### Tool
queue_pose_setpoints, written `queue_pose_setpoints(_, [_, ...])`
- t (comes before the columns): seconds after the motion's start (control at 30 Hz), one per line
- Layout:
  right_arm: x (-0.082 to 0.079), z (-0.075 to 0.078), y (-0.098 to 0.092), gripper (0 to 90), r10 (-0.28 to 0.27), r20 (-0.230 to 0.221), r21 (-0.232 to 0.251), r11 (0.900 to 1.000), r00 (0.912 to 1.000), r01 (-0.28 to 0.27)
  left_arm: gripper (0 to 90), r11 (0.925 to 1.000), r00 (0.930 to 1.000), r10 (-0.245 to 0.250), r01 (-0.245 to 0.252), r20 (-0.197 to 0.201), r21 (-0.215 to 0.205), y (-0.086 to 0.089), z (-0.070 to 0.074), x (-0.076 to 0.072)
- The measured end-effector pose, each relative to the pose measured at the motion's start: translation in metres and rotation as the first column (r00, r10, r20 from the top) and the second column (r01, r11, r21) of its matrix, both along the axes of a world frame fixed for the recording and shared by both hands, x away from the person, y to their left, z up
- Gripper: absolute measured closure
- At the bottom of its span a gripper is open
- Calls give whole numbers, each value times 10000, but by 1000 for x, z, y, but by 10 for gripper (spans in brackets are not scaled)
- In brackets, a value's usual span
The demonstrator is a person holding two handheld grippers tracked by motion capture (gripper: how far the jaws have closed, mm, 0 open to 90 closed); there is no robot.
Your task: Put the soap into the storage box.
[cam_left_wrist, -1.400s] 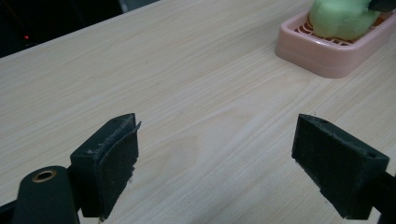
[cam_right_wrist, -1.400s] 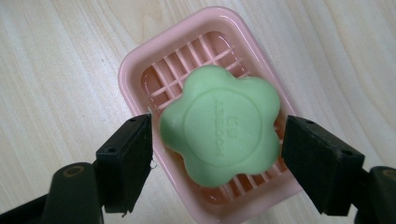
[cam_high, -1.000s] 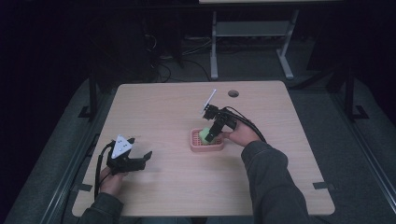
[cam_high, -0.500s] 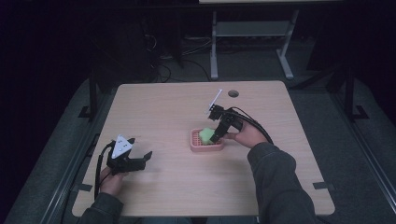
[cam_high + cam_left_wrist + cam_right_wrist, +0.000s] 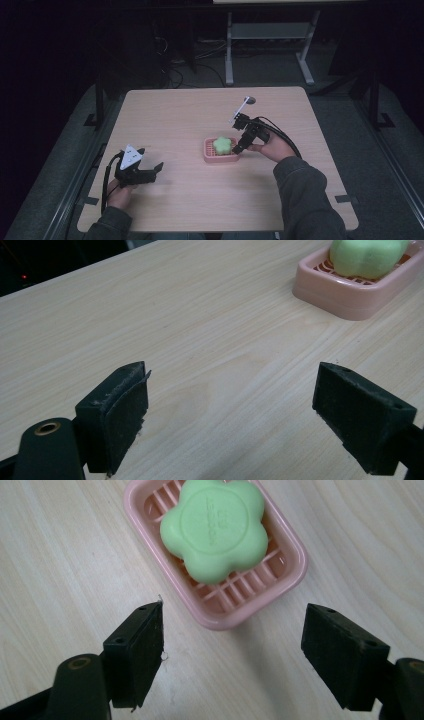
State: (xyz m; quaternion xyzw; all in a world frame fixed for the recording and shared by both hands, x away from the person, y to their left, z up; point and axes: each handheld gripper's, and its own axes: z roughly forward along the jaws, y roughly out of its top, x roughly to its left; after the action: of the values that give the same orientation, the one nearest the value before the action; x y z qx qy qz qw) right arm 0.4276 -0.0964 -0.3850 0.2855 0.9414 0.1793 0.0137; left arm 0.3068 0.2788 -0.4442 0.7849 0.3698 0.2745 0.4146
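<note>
The left tongs (image 5: 230,415) stand wide apart, their 2 black jaws low over the pale wooden desk (image 5: 190,340) with nothing between them. At the upper right, a pink soap dish (image 5: 350,287) holds a green soap (image 5: 367,257).

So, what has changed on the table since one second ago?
The right claw drew back from the green soap toward the table's right side, jaws open and holding nothing. The soap stays in the pink dish; the left claw stayed in place, open.
</note>
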Motion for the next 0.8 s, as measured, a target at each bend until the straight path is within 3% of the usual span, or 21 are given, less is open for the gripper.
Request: queue_pose_setpoints(0.8, [-15,-10,-31,243,-354,-83,341,9988,9993,356,140,10000,10000,5,-5,-41,43,-1,-1,0])
